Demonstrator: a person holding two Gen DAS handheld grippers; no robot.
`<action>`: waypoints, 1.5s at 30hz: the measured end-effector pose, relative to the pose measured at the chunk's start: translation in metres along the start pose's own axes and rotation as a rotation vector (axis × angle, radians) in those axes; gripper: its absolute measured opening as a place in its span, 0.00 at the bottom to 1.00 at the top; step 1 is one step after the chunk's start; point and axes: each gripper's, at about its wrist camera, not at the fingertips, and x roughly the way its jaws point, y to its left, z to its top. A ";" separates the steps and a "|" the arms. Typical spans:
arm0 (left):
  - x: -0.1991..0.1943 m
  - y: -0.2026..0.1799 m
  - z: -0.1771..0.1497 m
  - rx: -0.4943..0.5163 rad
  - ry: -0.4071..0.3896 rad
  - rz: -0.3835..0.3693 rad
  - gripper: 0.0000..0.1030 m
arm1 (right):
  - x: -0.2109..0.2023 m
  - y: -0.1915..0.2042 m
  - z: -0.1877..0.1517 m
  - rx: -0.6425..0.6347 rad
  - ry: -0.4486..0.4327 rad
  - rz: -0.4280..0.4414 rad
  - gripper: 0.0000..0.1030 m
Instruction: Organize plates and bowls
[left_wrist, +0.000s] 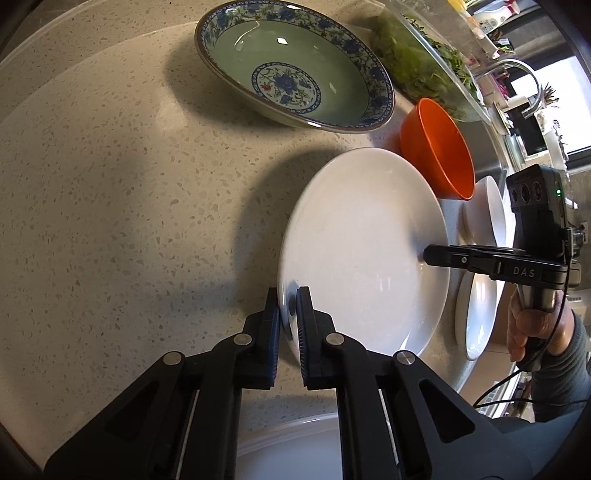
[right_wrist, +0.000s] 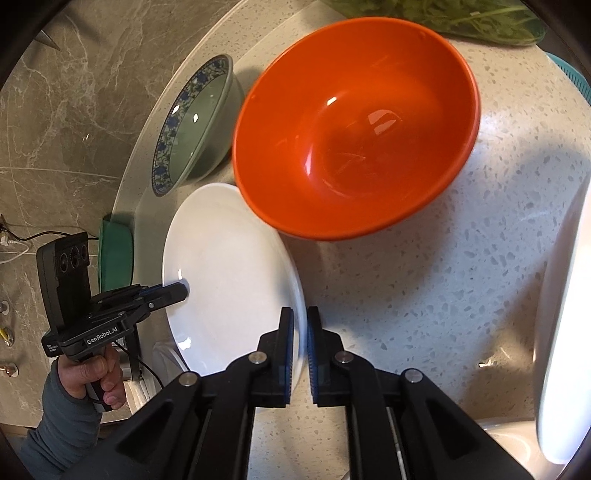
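Speckled stone countertop (left_wrist: 110, 206) carries the dishes, its curved edge bordered by a marbled grey floor (right_wrist: 66, 122). Nearest, one white plate (left_wrist: 362, 251) is gripped on two opposite sides of its rim: the left gripper (left_wrist: 288, 306) is pinched on one side and the right gripper (right_wrist: 300, 325) on the other, each with one pad inside the rim and one outside. Each tool is held by a hand (right_wrist: 92, 376) in a grey sleeve (right_wrist: 62, 417). Just beyond the plate one orange bowl (right_wrist: 354, 140) is seen, its rim overlapping the plate's far edge. Further off, towards the countertop's edge, one green bowl with a blue floral border (left_wrist: 291, 70) is set. Three other white dishes (left_wrist: 476, 314) are partly seen beside the plate. Farthest, one clear container of leafy greens (left_wrist: 417, 62) is seen.
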 end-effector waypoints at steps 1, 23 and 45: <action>0.000 0.000 0.001 -0.002 -0.001 0.000 0.07 | -0.001 0.002 0.000 -0.007 -0.001 -0.005 0.09; -0.084 0.000 -0.072 -0.049 -0.072 0.018 0.07 | -0.016 0.075 -0.030 -0.109 0.011 0.024 0.10; -0.103 0.053 -0.252 -0.191 -0.063 0.012 0.08 | 0.045 0.138 -0.131 -0.158 0.150 -0.003 0.11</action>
